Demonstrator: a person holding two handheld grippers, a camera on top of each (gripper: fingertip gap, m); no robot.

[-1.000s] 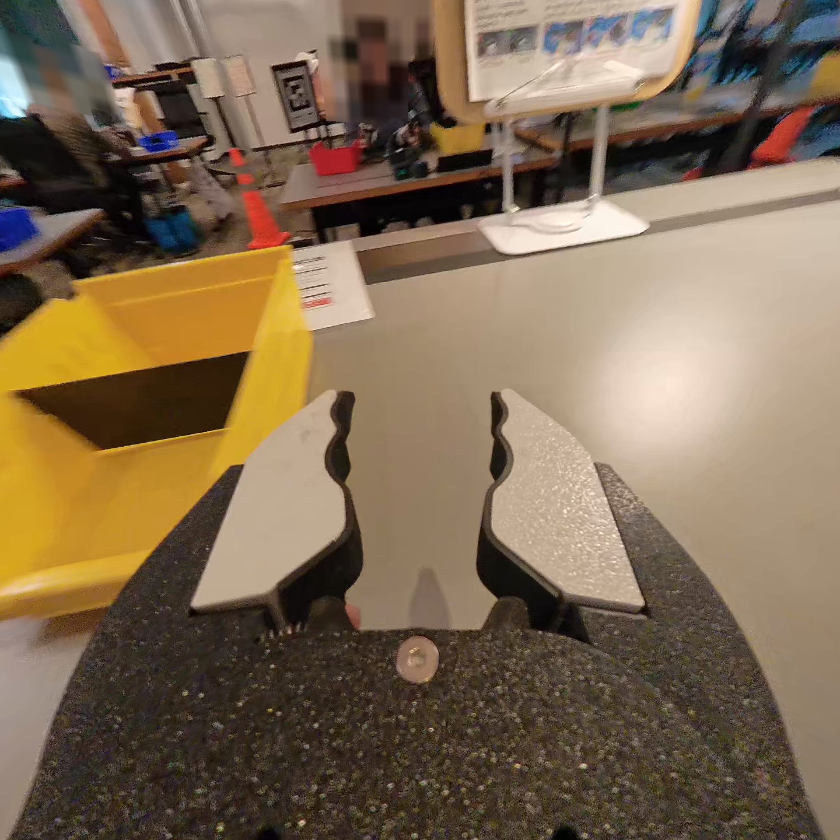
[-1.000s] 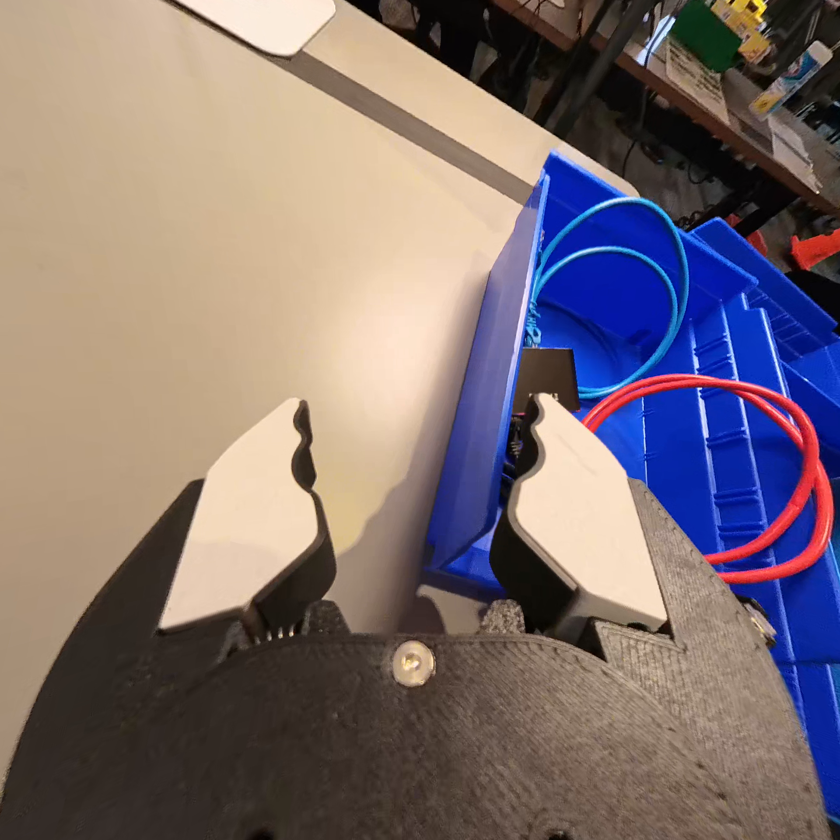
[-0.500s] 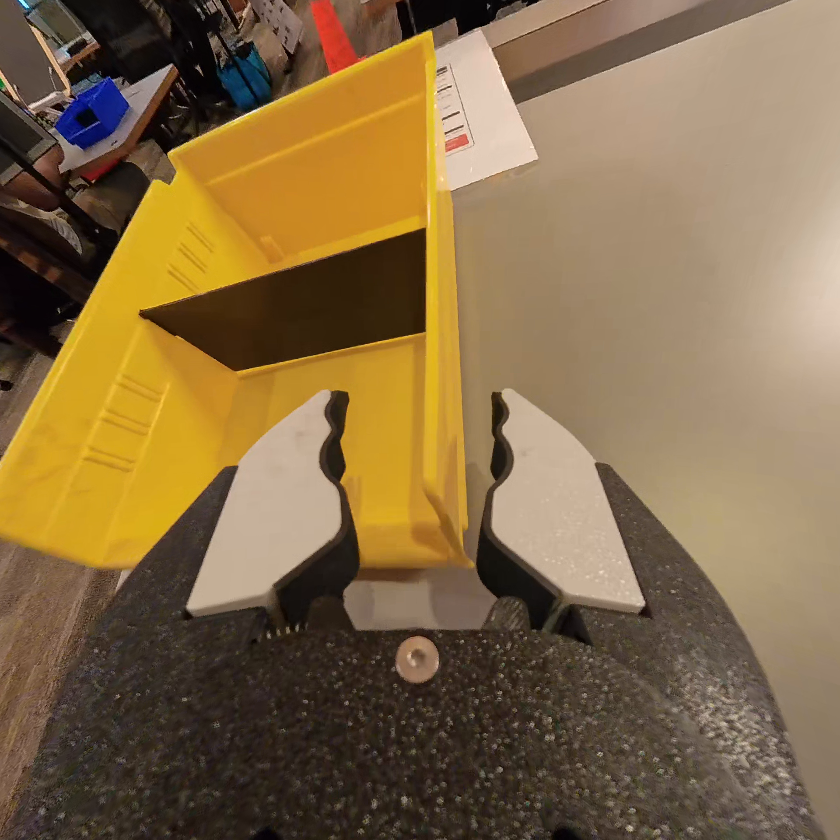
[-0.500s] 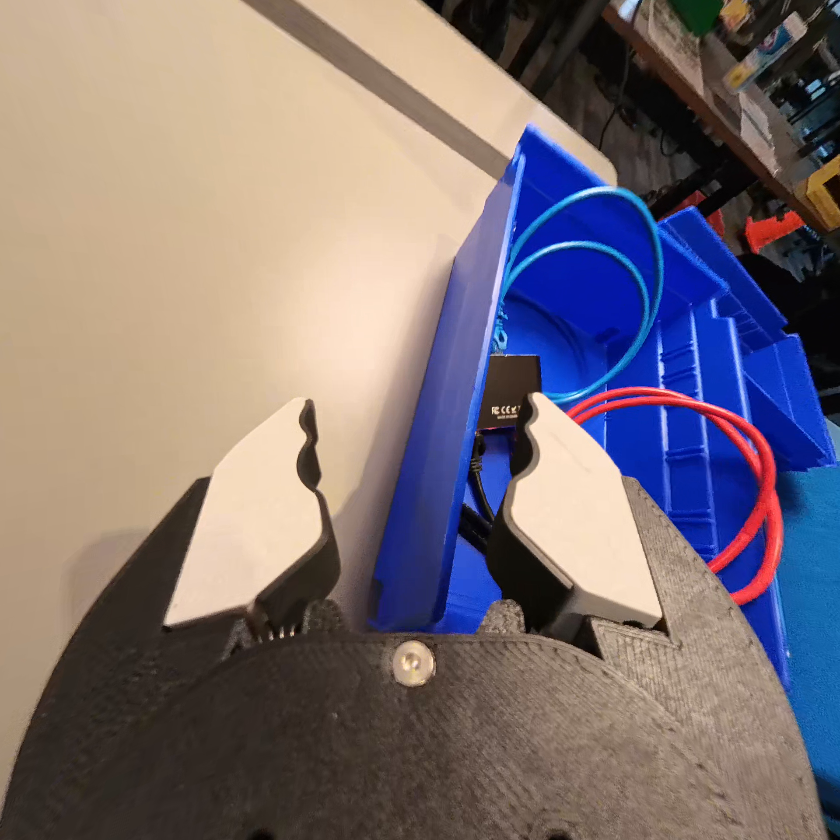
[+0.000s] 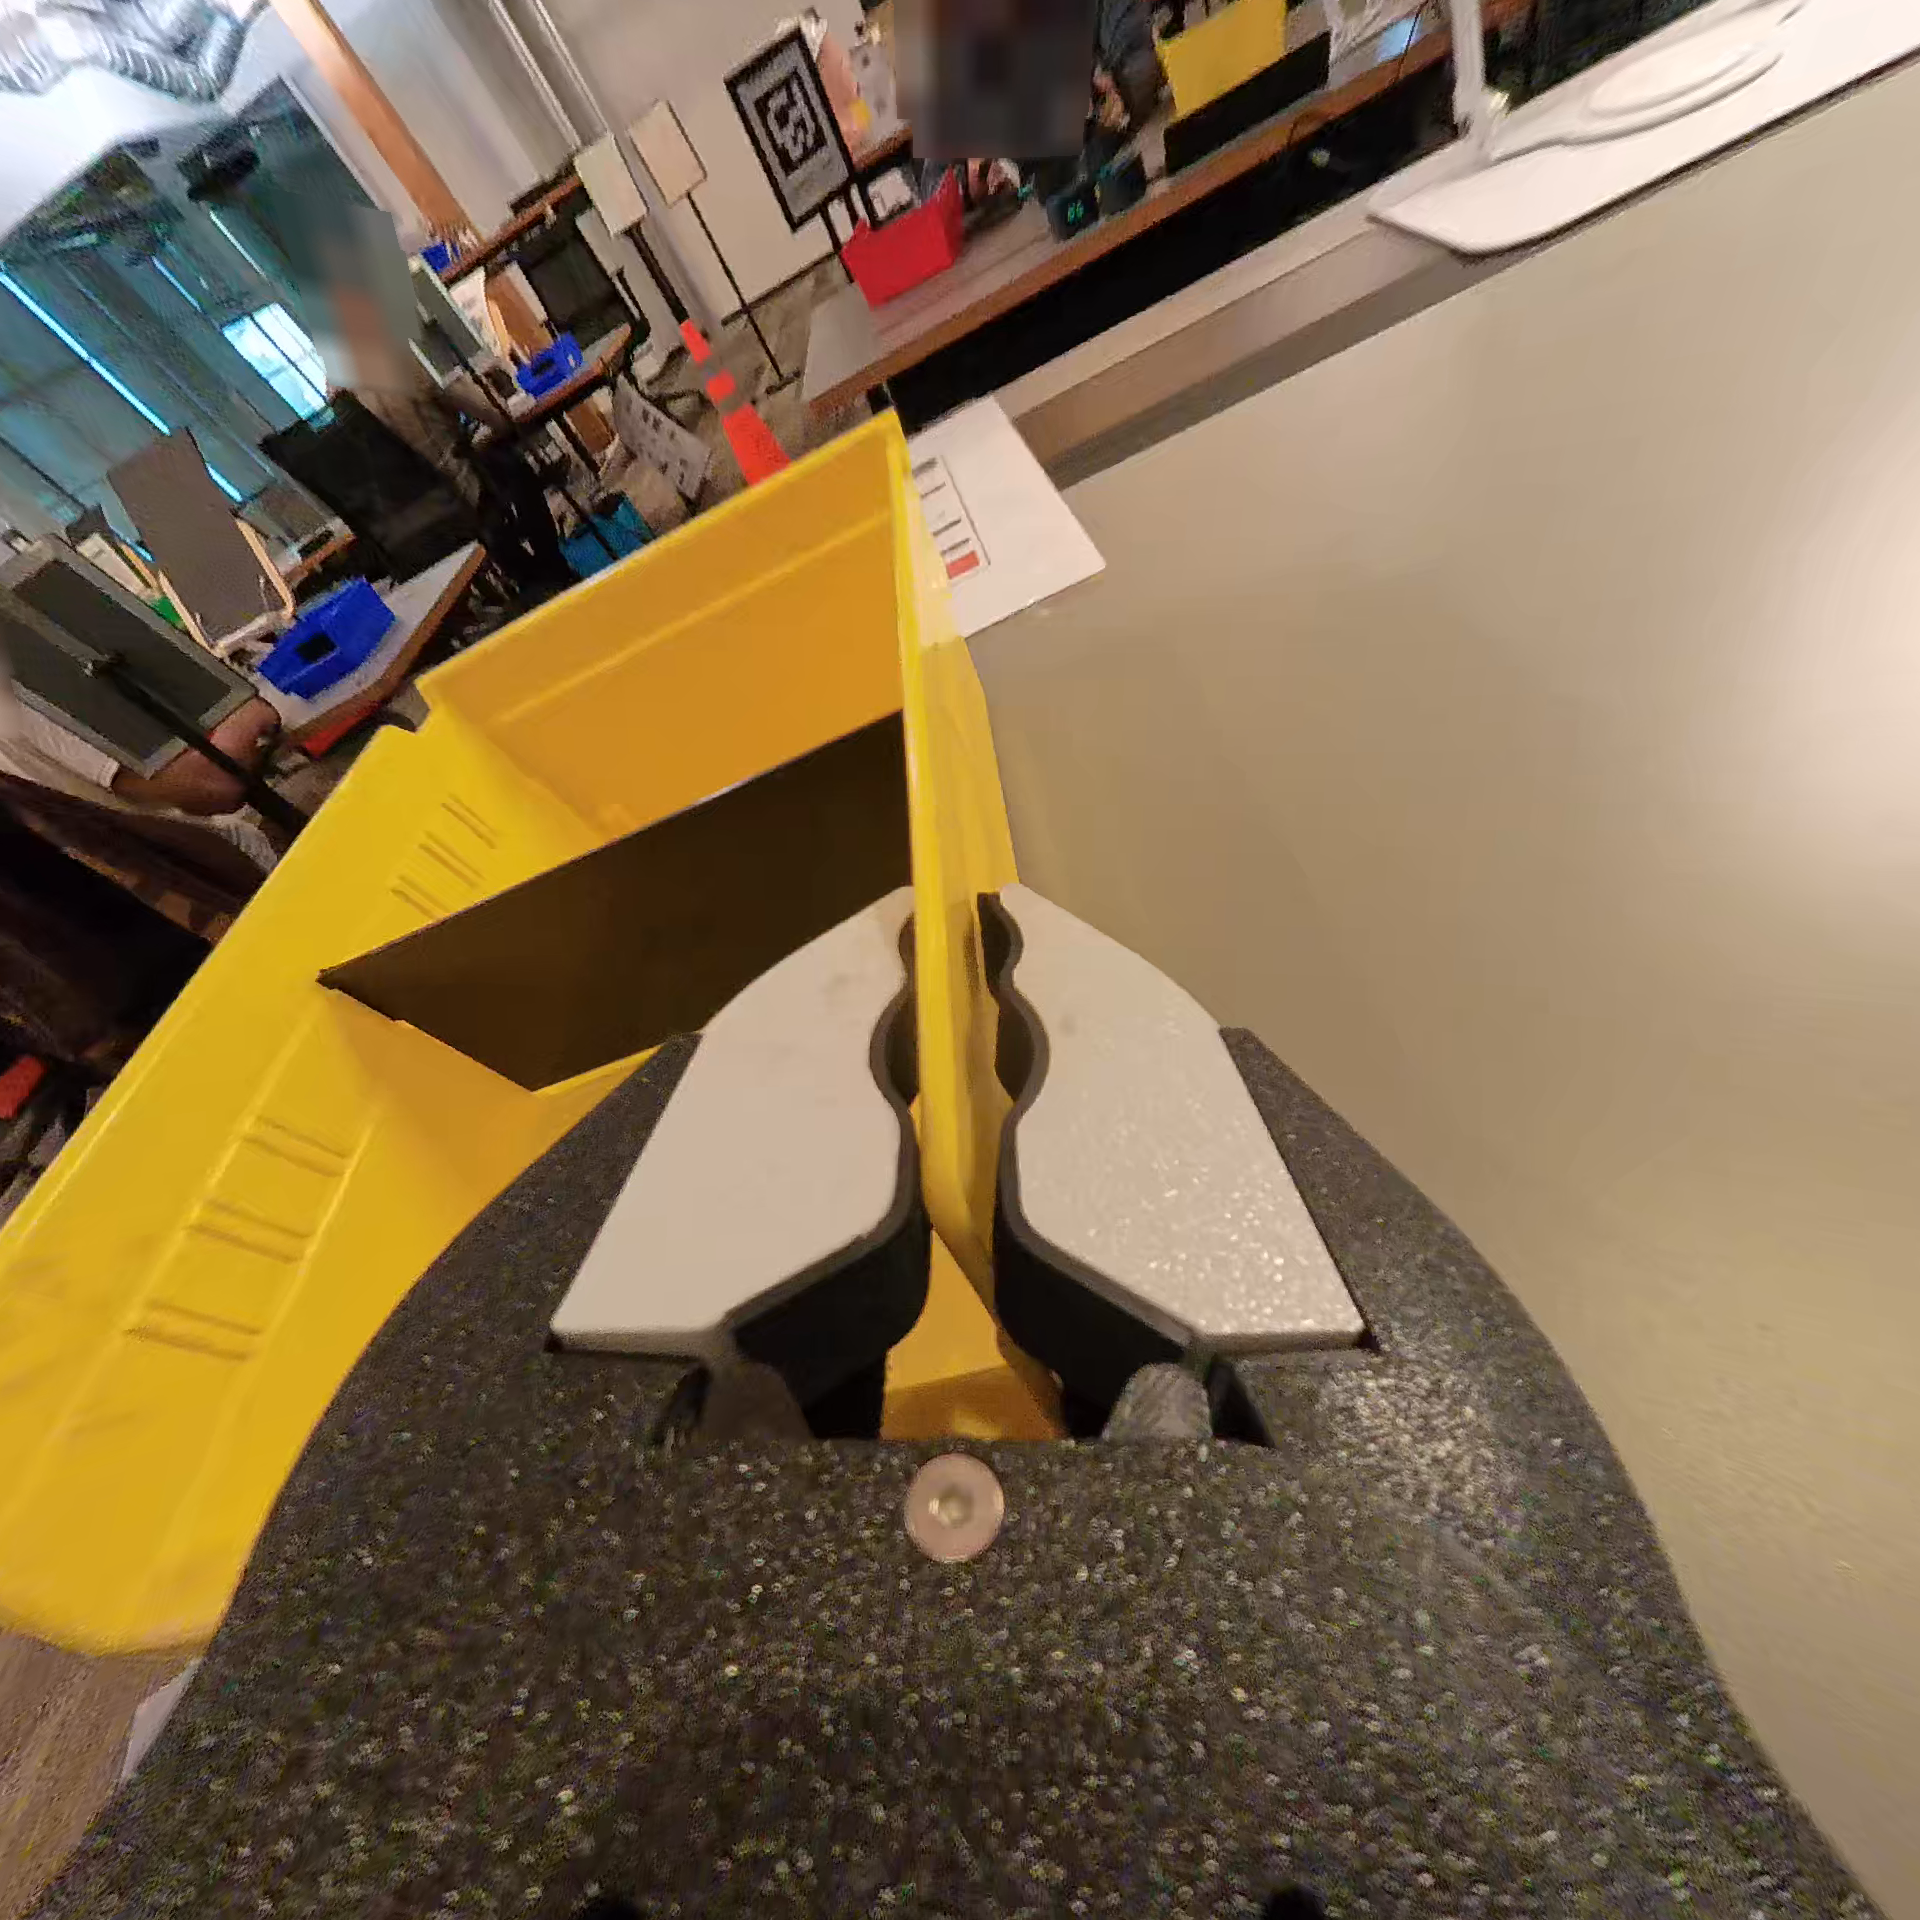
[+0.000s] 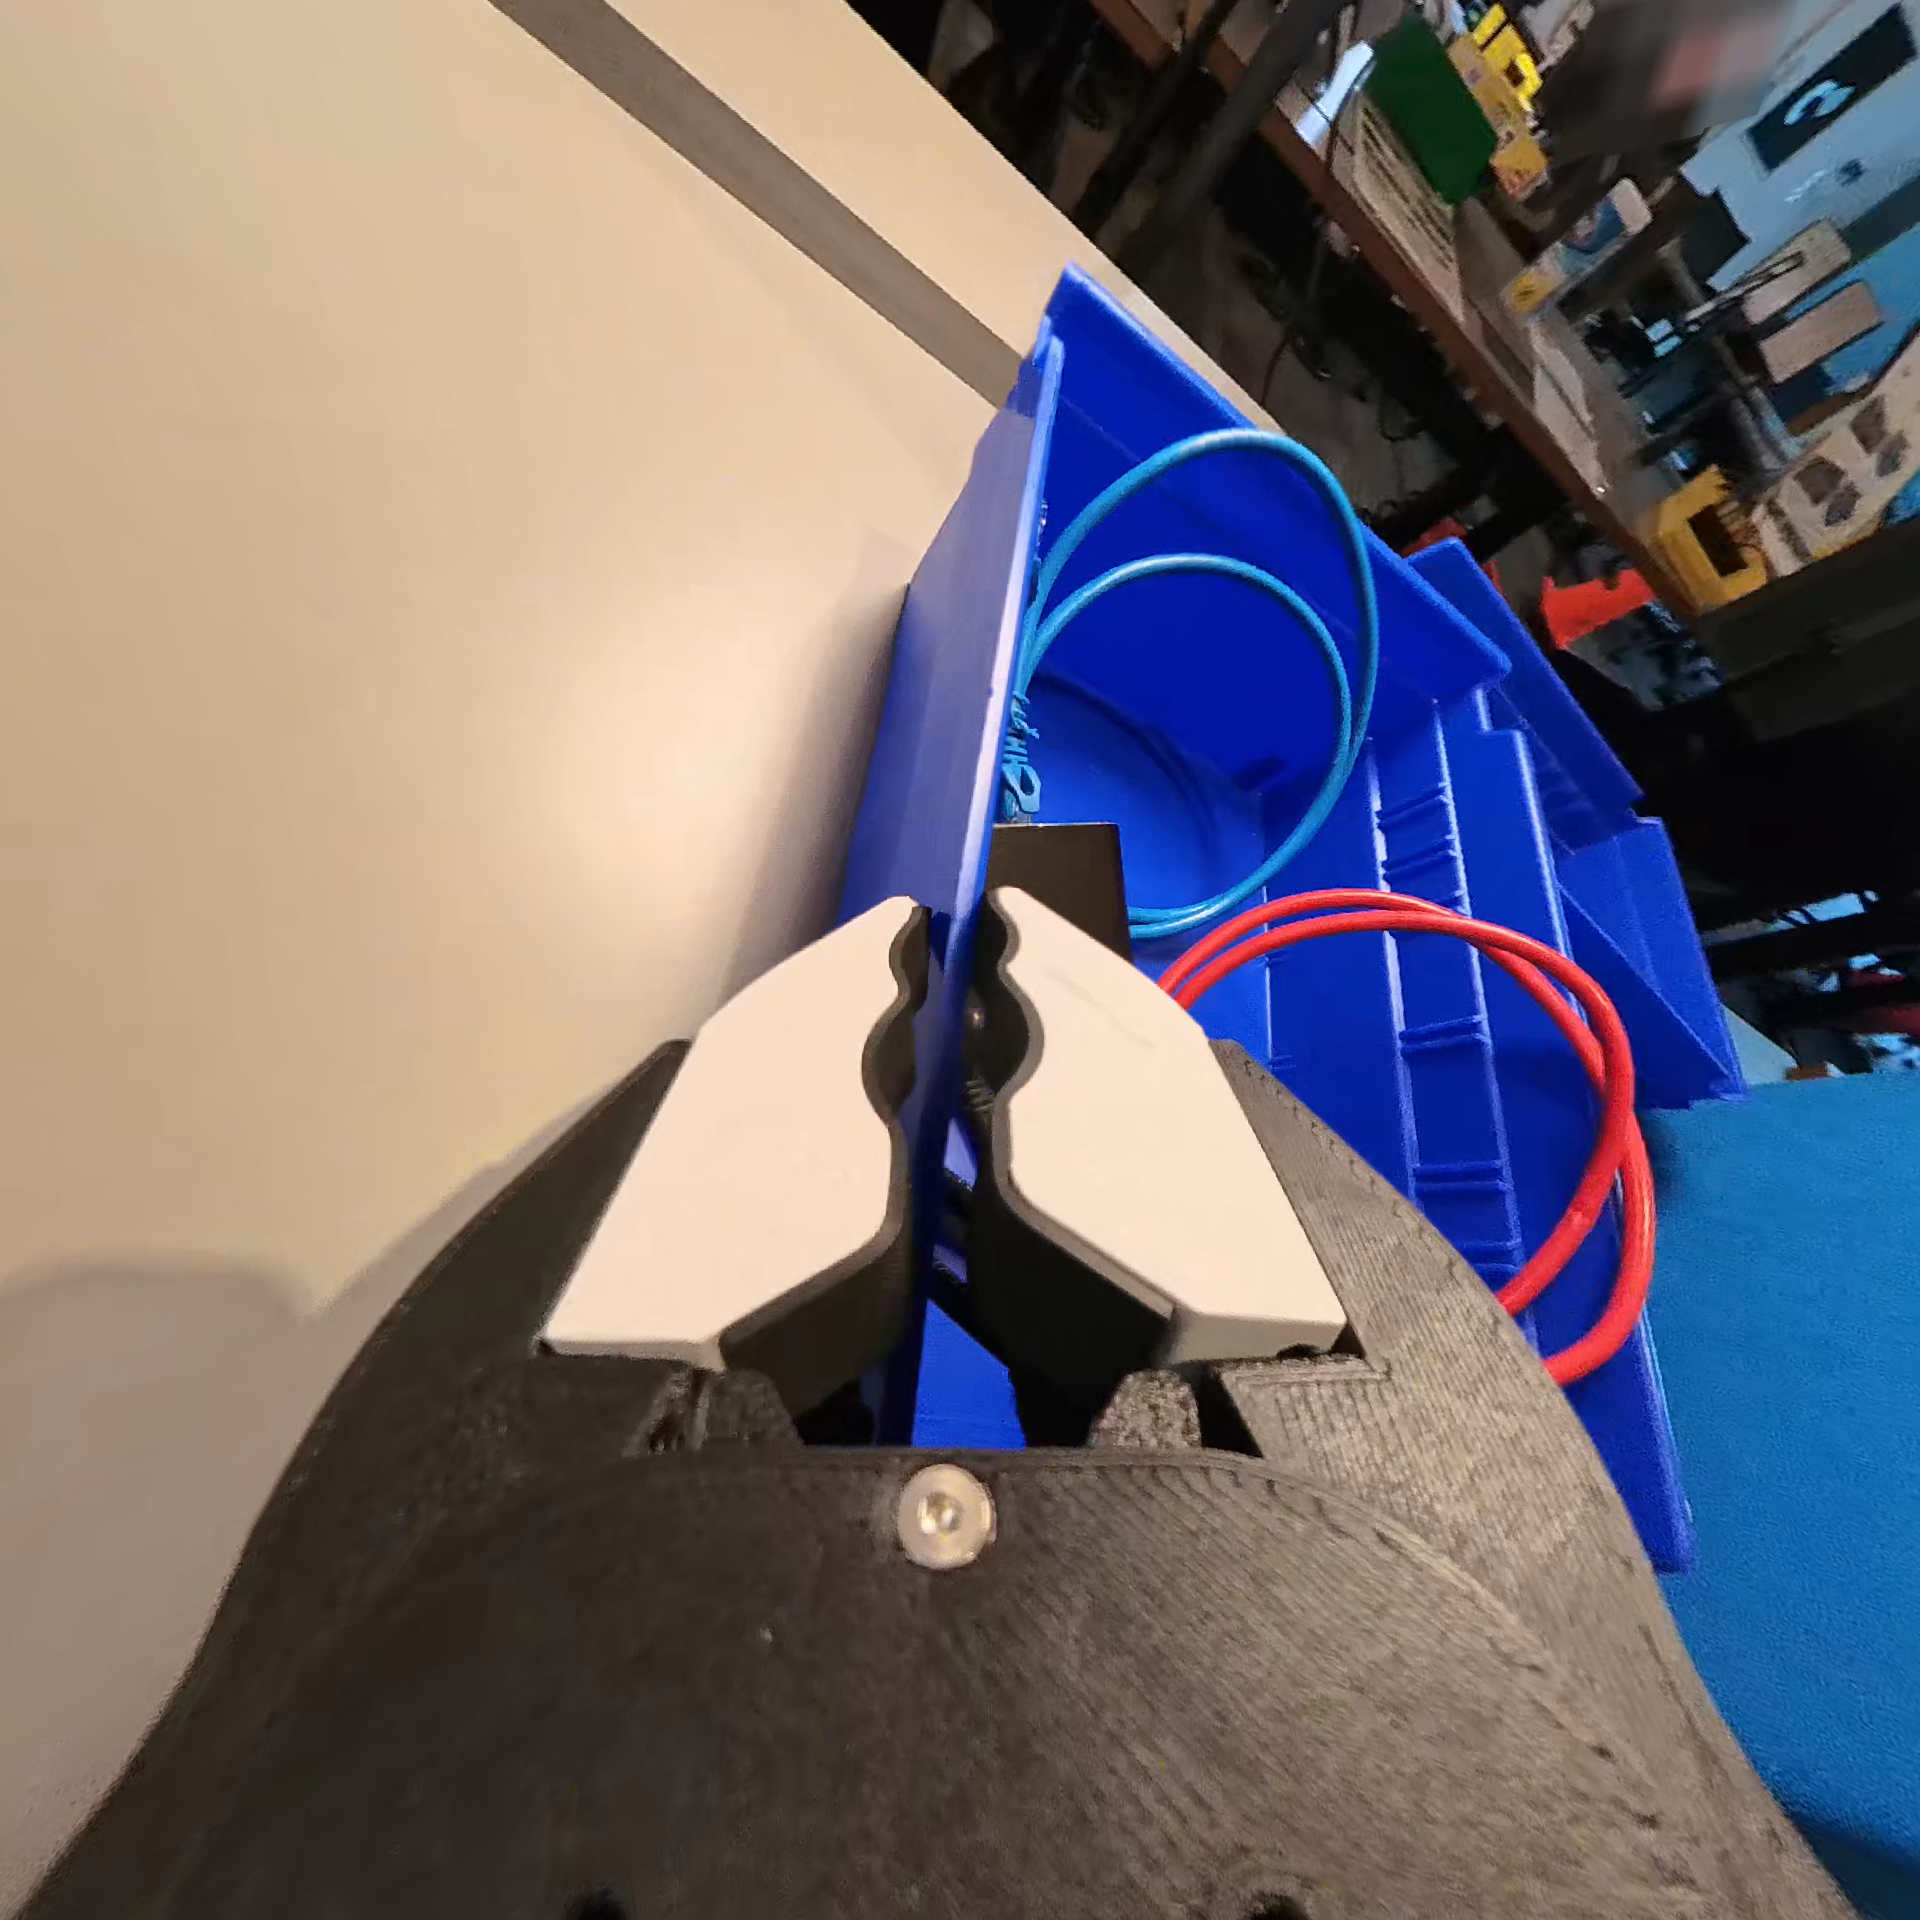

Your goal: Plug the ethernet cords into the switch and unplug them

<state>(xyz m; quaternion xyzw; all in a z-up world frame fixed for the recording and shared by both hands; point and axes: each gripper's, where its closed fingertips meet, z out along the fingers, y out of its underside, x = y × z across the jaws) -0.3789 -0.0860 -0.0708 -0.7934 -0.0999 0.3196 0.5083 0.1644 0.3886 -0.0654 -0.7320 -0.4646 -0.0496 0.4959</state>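
Note:
My left gripper (image 5: 948, 920) is shut on the right side wall of a yellow bin (image 5: 644, 686), which holds a black divider panel (image 5: 623, 956). My right gripper (image 6: 956, 914) is shut on the left side wall of a blue bin (image 6: 1455, 1039). Inside the blue bin lie a coiled light-blue ethernet cord (image 6: 1330, 623), a coiled red ethernet cord (image 6: 1600, 1122) and a black switch (image 6: 1060, 862) partly hidden behind my right finger. A dark cord end shows between my jaws, below the switch.
Both bins sit at the edges of a beige table (image 5: 1507, 831). A white printed sheet (image 5: 997, 530) lies behind the yellow bin and a white stand base (image 5: 1621, 135) at the table's far side. Workbenches and shelves with clutter stand beyond. Tip to tip, the grippers are about 70 centimeters apart.
Both grippers were open and have closed, the left over the yellow bin's wall and the right over the blue bin's wall. The left gripper tilted back up.

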